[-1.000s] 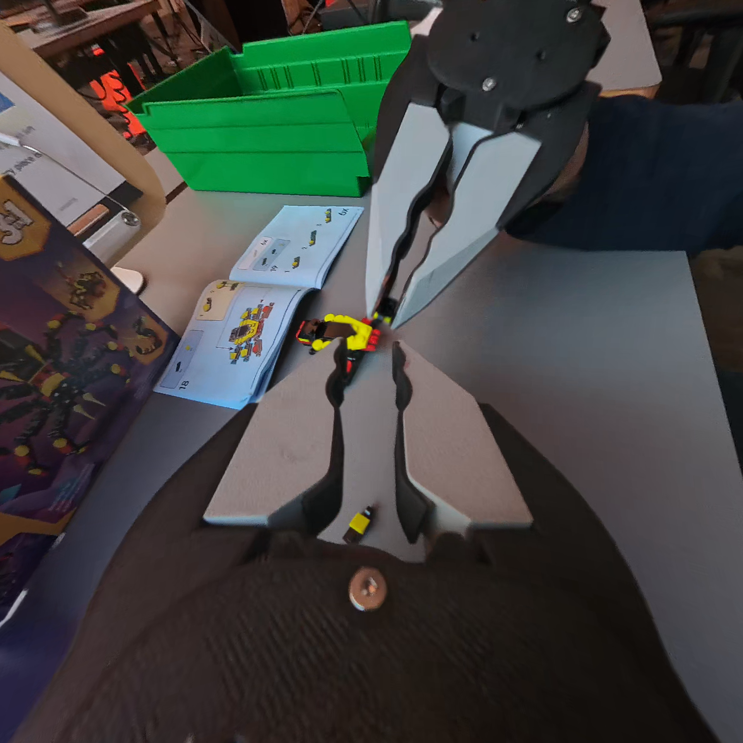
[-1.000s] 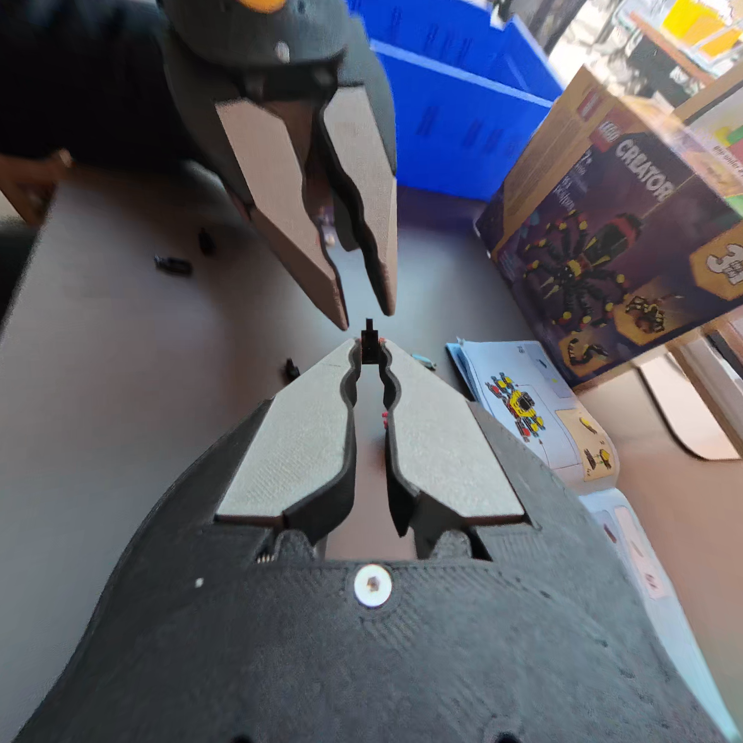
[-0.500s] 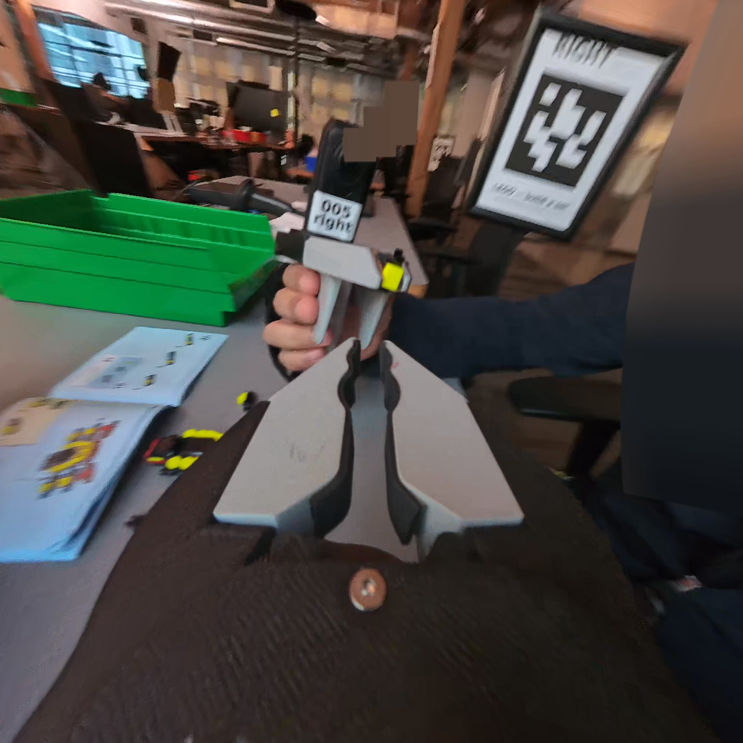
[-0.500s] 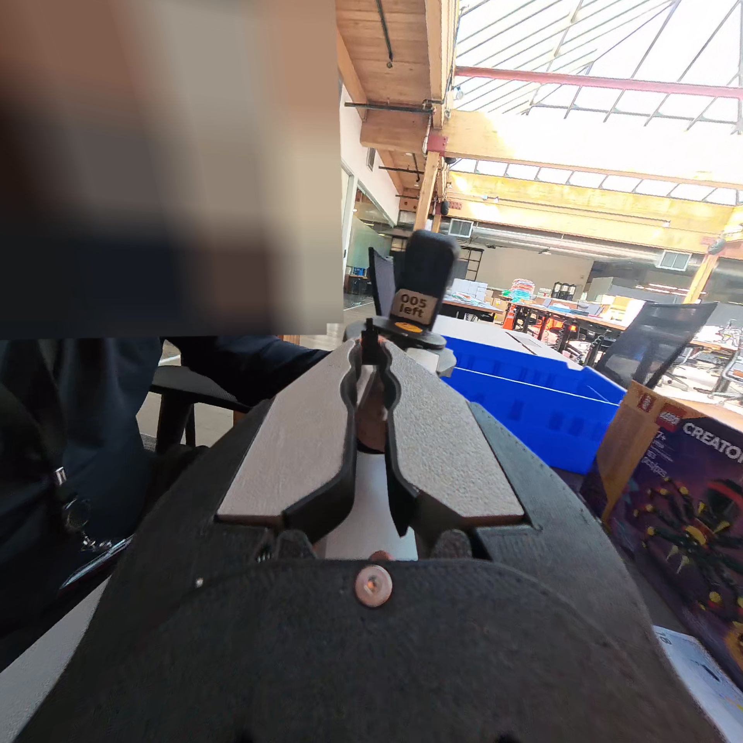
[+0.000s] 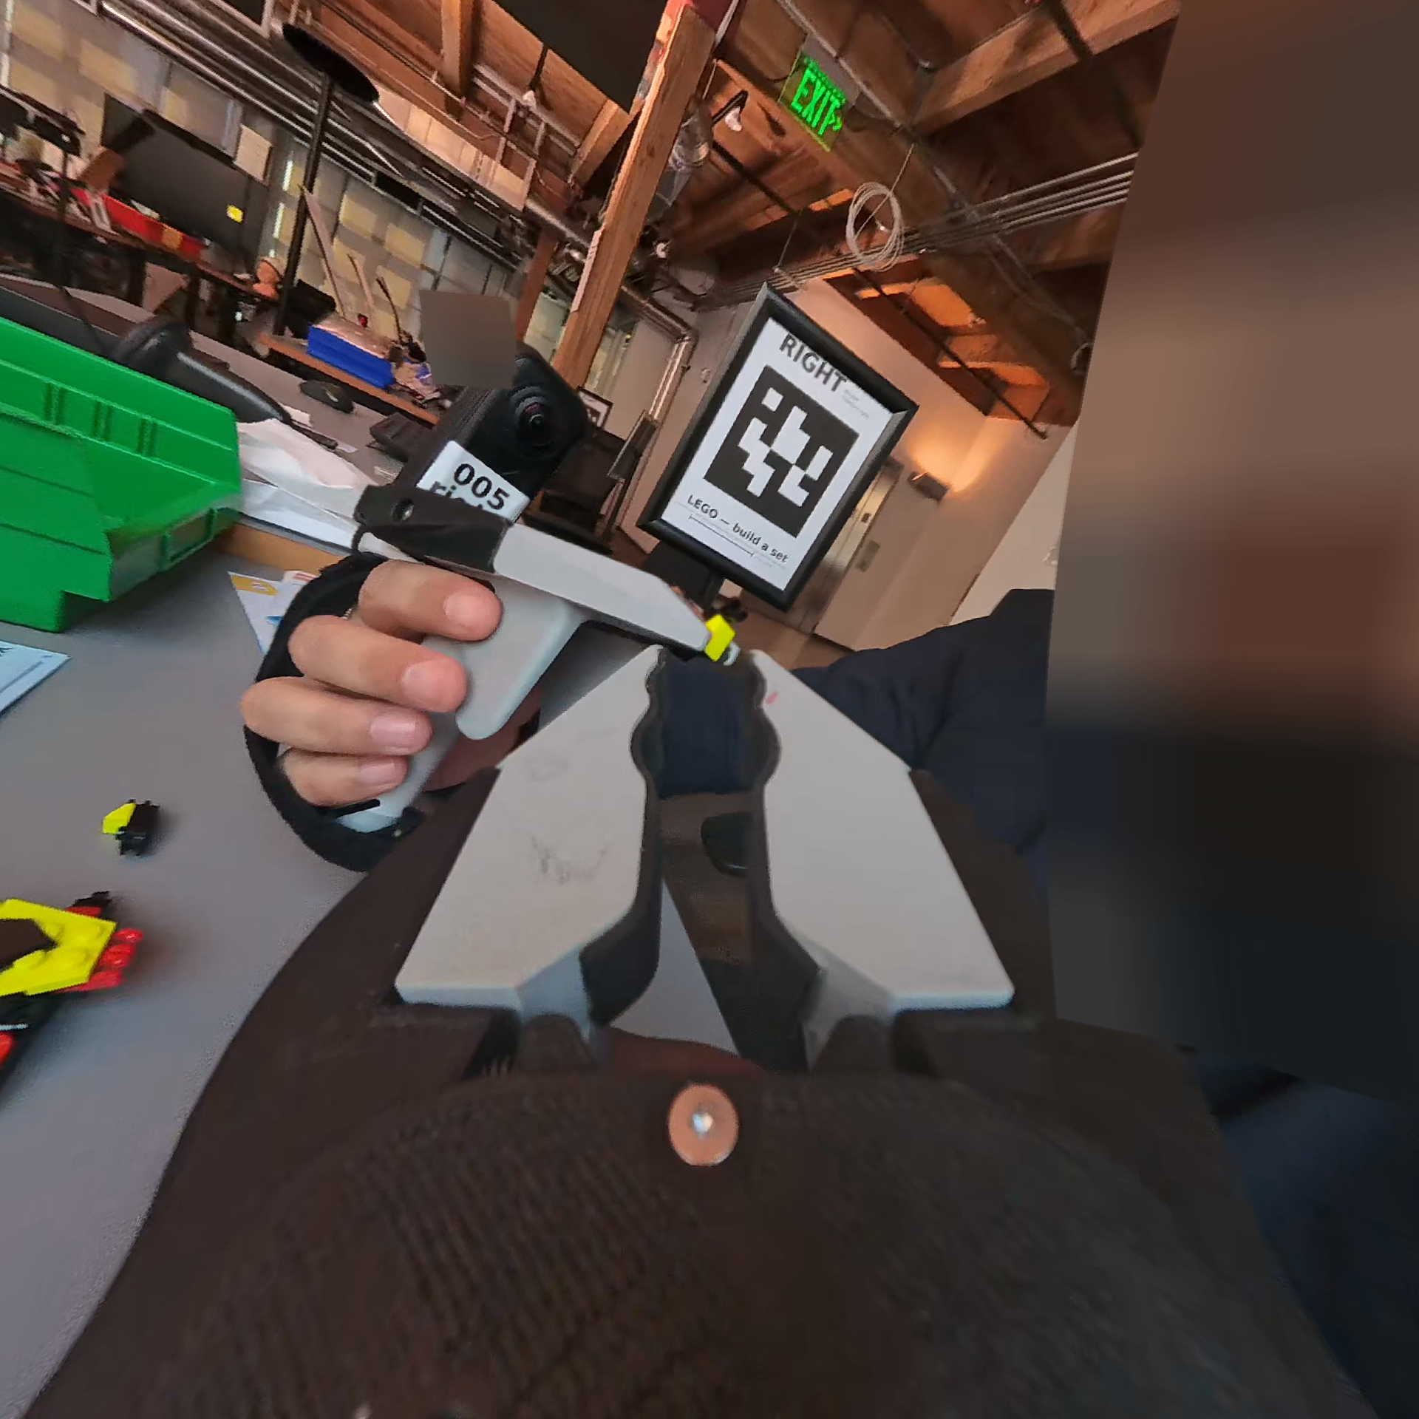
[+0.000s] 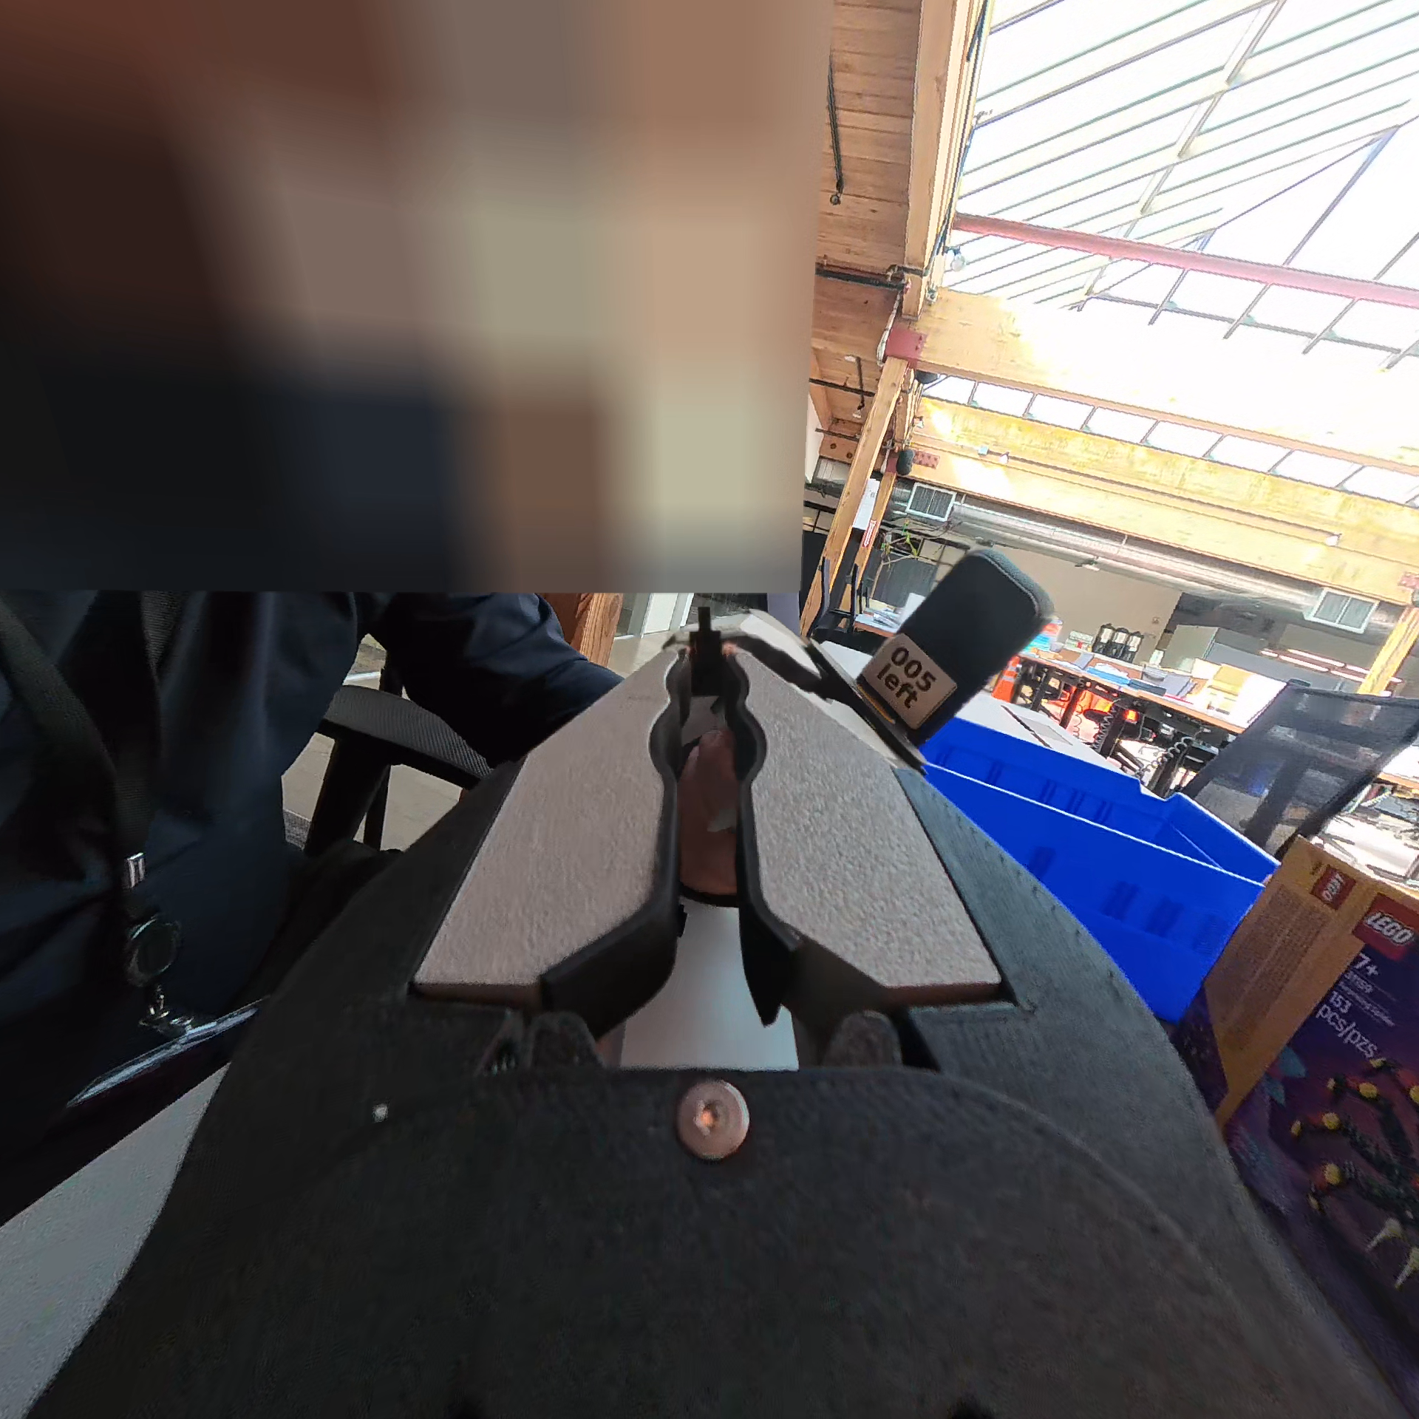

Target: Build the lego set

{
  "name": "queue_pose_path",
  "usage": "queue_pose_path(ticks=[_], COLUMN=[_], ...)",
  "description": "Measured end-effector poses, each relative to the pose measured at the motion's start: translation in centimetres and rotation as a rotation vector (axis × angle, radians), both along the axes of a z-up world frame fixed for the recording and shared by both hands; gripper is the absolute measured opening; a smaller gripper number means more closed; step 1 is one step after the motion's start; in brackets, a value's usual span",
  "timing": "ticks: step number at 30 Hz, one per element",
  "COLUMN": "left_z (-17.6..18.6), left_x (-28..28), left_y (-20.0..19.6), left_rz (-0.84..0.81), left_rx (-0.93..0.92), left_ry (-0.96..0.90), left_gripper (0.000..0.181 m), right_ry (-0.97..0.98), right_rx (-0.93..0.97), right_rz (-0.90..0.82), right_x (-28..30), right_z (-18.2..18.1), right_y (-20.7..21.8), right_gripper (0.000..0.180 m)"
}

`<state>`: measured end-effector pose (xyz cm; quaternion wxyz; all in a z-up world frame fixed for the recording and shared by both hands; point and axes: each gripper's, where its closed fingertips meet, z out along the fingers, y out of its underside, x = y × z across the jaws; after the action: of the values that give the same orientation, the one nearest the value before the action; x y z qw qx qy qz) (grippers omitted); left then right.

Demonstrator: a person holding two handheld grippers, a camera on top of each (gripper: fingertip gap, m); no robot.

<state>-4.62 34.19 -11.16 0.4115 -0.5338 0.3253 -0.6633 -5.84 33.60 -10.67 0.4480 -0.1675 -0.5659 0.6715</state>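
Observation:
My right gripper (image 6: pixel 705 666) is shut on a small black and yellow lego piece (image 6: pixel 705 641) whose black peg sticks out past the tips. In the left wrist view a hand holds this gripper (image 5: pixel 710 641) in from the left, with the yellow part of the piece (image 5: pixel 719 637) at its tip. My left gripper (image 5: pixel 705 660) is raised off the table, its jaws a narrow gap apart, with nothing seen between them. The piece hovers just above its right fingertip. A yellow, red and black lego assembly (image 5: pixel 46 952) lies on the grey table (image 5: pixel 192 729) at the lower left.
A small yellow and black piece (image 5: pixel 130 825) lies near the assembly. A green bin (image 5: pixel 100 476), a booklet (image 5: pixel 261 599) and a framed sign (image 5: pixel 783 461) stand behind. The right wrist view shows a blue bin (image 6: pixel 1075 829), the lego box (image 6: pixel 1321 1075) and a chair (image 6: pixel 399 737). The tips of both grippers are at nearly the same place.
Both grippers have lifted off the table and tilted up to face the person. The right gripper has turned sideways and brought its piece to the left gripper's tips.

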Motion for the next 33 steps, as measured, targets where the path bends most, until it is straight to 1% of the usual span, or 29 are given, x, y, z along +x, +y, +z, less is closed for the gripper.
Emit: queue_pose_path(ticks=[7,8,12,15,18,21,23,25,28,31,33], left_z=[0.1,0.1,-0.5,-0.6,-1.2,-1.7,-1.4,-1.5,-1.9,-1.5,-1.3], left_x=[0.1,-0.1,-0.5,-0.5,-0.8,-1.6,-2.0,-2.0,-1.4,-0.8,-0.7], left_y=[0.0,0.3,1.3,1.5,2.4,3.7,3.9,4.0,3.4,2.1,2.0], left_rz=[-0.017,-0.007,0.016,0.031,0.075,0.136,0.115,0.092,0.034,-0.052,-0.062], left_rx=[-0.017,-0.025,-0.089,-0.08,-0.106,-0.15,-0.205,-0.25,-0.261,-0.264,-0.257], left_ry=[-0.023,-0.031,-0.028,-0.015,0.025,0.034,-0.004,-0.021,-0.019,-0.045,-0.057], left_gripper=[0.011,0.0,0.0,0.0,0.0,0.0,0.013,0.023,0.027,0.033,0.033], right_ry=[0.022,0.021,-0.015,-0.023,-0.038,-0.072,-0.102,-0.103,-0.074,-0.062,-0.054], right_rx=[0.02,0.021,0.035,0.037,0.08,0.19,0.293,0.35,0.349,0.384,0.408], right_rz=[0.004,-0.004,-0.065,-0.08,-0.146,-0.28,-0.353,-0.371,-0.355,-0.347,-0.342], right_x=[0.3,0.2,-0.2,-0.3,-0.6,-0.9,-1.1,-1.2,-1.3,-1.5,-1.5], right_z=[0.1,0.1,-0.4,-0.6,-0.9,-1.6,-2.4,-2.6,-2.3,-2.5,-2.6], right_y=[-0.2,-0.1,1.0,1.3,2.1,3.6,4.1,3.8,3.1,2.4,2.0], right_gripper=[0.006,0.005,0.006,0.005,0.005,0.005,0.005,0.005,0.005,0.005,0.005])
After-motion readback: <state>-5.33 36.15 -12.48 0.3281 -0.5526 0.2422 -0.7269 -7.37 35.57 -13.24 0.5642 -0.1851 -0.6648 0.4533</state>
